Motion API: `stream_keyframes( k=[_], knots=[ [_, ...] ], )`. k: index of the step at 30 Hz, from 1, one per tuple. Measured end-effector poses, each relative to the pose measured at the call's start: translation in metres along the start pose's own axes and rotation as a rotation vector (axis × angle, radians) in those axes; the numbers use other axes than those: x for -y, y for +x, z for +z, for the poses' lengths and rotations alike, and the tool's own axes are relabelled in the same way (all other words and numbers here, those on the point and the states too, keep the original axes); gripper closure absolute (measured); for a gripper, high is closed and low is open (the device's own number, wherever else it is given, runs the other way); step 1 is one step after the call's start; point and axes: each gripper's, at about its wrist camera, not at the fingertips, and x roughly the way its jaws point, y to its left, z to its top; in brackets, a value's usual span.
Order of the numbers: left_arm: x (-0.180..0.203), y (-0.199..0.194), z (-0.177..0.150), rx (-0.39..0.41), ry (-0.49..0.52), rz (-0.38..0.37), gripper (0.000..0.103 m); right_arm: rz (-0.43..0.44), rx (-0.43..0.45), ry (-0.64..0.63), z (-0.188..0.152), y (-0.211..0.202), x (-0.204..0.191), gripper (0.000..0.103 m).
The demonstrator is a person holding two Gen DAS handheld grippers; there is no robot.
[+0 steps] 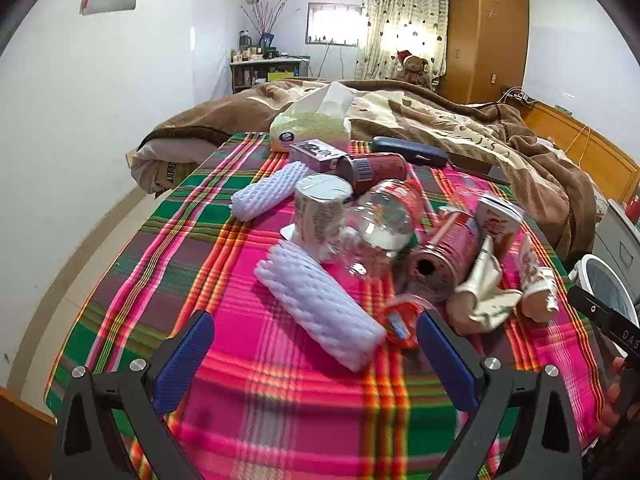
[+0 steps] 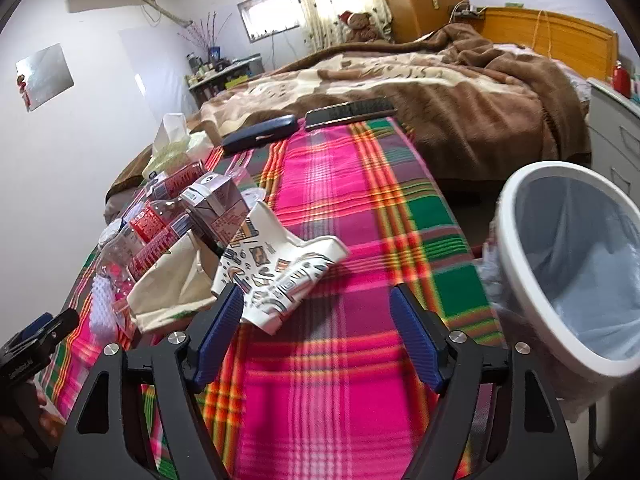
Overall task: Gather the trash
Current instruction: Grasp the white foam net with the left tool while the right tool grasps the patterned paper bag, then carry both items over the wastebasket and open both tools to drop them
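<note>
The pink, green and orange plaid cloth (image 2: 340,208) covers the surface, with the white round trash bin lined with a pale plastic bag (image 2: 516,240) just off its right edge. Left of the bin lies the trash pile: clear crushed plastic bottle (image 1: 372,228), white foam net sleeve (image 1: 320,304), flattened patterned paper cup (image 2: 276,276). Both the left gripper (image 1: 316,360) and right gripper (image 2: 316,332) are spread wide, empty. Nothing seems collected yet; the next move probably calls for closing on the nearest piece.

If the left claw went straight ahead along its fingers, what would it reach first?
Most likely the white foam sleeve, lying on the plaid cloth between the open left claw and the rest of the pile. The red wrapper sits just right of that line; depth is uncertain.
</note>
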Motion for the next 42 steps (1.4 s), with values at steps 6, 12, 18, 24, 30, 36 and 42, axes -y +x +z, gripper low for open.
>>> stream_keyframes(
  k=[6,12,18,24,30,36,42],
  knots=[
    [-0.015,0.027,0.008,-0.077,-0.047,-0.03,0.005,-0.016,-0.046,0.008,0.004,0.017,-0.005,0.044],
    [-0.021,0.054,0.007,-0.138,-0.123,-0.074,0.013,-0.01,-0.073,-0.001,0.006,0.021,-0.009,0.055],
    [-0.022,0.068,0.01,-0.17,-0.169,-0.091,0.032,0.017,-0.082,0.024,0.011,0.027,-0.006,0.066],
    [-0.012,0.072,0.012,-0.181,-0.193,-0.127,0.048,0.084,-0.103,0.066,0.014,0.032,-0.008,0.068],
    [-0.004,0.073,0.012,-0.185,-0.173,-0.123,0.054,0.093,-0.099,0.063,0.014,0.035,-0.013,0.081],
    [-0.009,0.073,0.012,-0.185,-0.205,-0.142,0.064,0.112,-0.085,0.054,0.014,0.032,-0.014,0.085],
    [-0.009,0.064,0.01,-0.167,-0.196,-0.134,0.07,0.079,-0.04,0.029,0.015,0.021,-0.011,0.085]
  ],
)
